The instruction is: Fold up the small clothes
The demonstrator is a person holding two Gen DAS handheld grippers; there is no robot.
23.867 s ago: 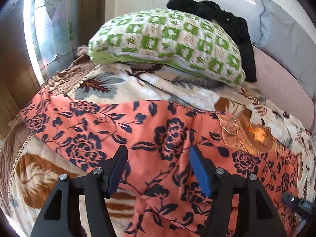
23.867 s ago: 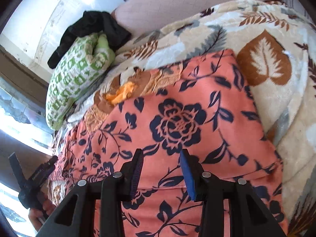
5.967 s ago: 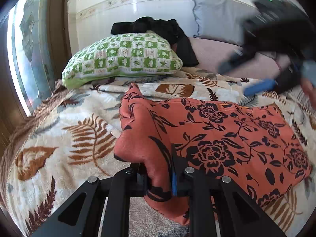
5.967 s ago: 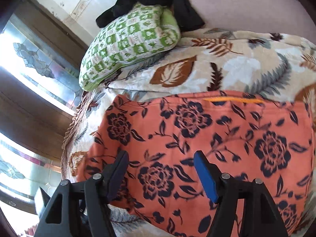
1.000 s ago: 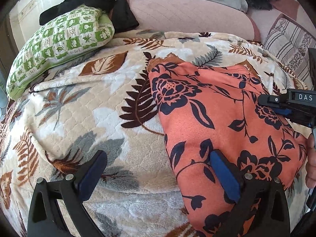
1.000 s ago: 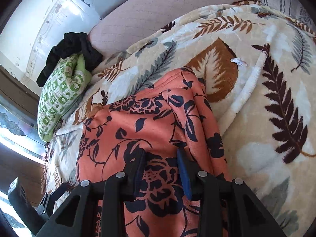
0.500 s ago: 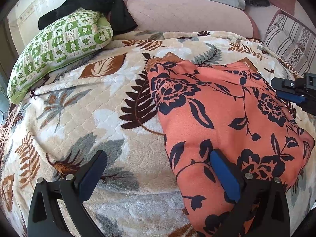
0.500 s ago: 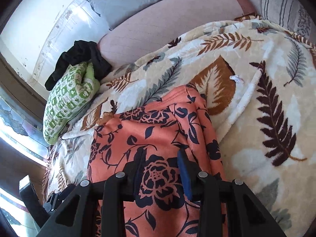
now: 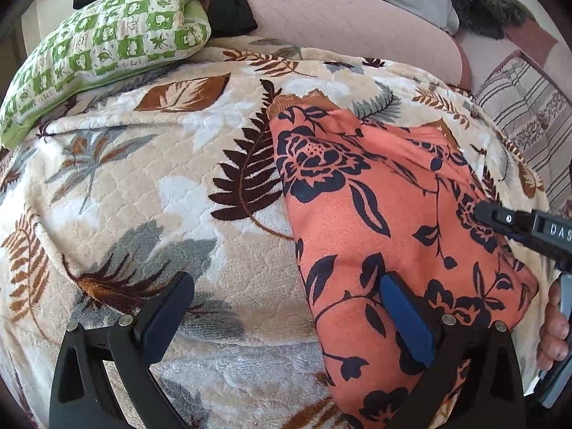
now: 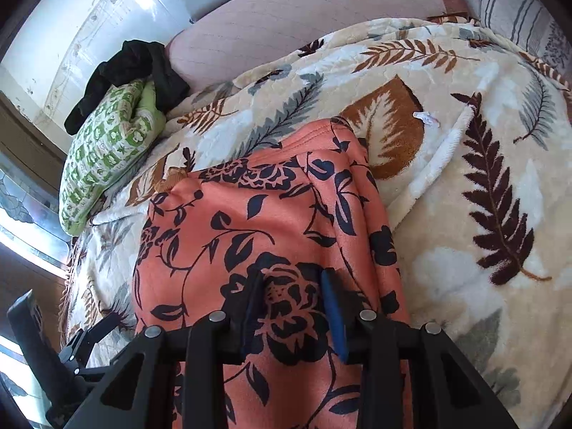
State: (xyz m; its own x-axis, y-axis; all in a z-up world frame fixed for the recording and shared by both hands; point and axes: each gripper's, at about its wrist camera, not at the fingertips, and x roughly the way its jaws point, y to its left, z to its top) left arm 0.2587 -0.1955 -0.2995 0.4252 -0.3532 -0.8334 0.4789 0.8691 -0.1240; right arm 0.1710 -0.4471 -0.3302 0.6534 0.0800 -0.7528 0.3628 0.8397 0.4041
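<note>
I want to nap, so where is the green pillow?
The green pillow lies at the upper left of the left wrist view, on the leaf blanket, with black clothes draped behind it.

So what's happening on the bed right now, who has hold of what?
A person with a gripper in each hand is folding an orange floral garment on the leaf-print blanket. The right gripper is pinching a bunch of the garment near its end. The left gripper is wide open, one finger over the blanket and the other over the cloth, gripping nothing. The garment lies folded into a narrow strip. A green pillow sits behind.
</note>
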